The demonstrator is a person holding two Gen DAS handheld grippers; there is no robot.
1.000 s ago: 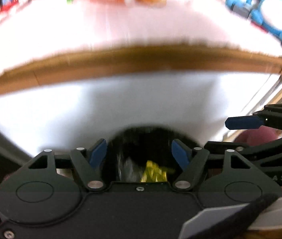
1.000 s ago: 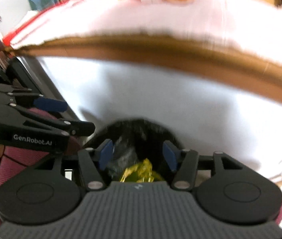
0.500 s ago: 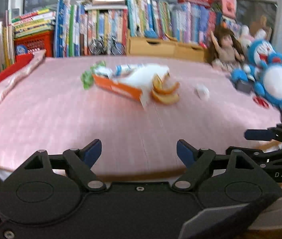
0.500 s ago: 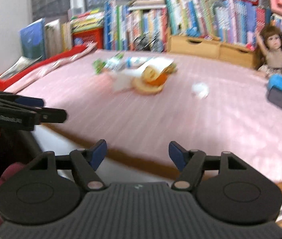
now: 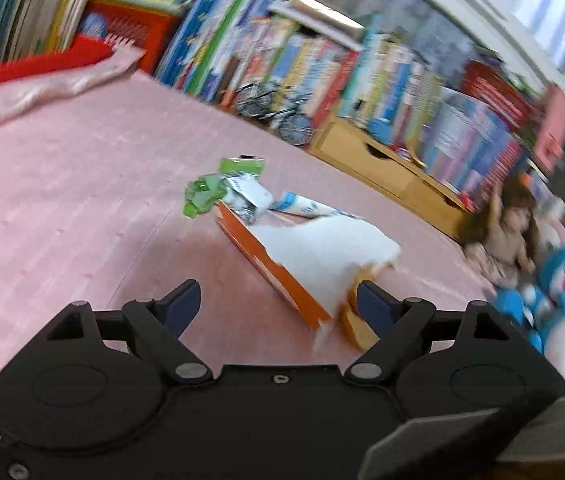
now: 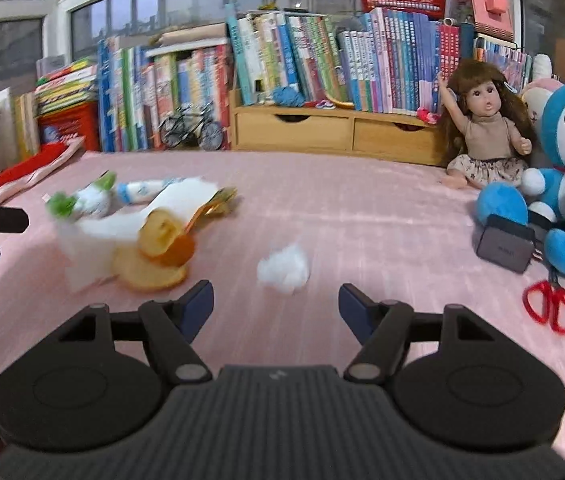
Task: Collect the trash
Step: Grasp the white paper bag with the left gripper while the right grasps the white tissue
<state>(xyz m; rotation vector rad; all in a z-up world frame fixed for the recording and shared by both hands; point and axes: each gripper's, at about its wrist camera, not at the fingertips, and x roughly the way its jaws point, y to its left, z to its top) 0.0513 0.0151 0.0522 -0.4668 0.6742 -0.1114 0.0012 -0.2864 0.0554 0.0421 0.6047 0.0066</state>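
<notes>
Both grippers are spread wide with nothing between them, the left gripper (image 5: 278,304) having just opened more, hovering over the pink bed (image 6: 362,208) where the trash pile (image 6: 138,236) lies toward the left edge, crumpled tissue (image 6: 283,267) beside it, labels too blurry to read.

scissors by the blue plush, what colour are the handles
Red handles on the scissors, clearest in the right wrist view.

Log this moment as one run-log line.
phase: reaching for trash | left tool: open, empty, aimed at orange carton | right tool: open, empty, near white wad | surface: pink cover
</notes>
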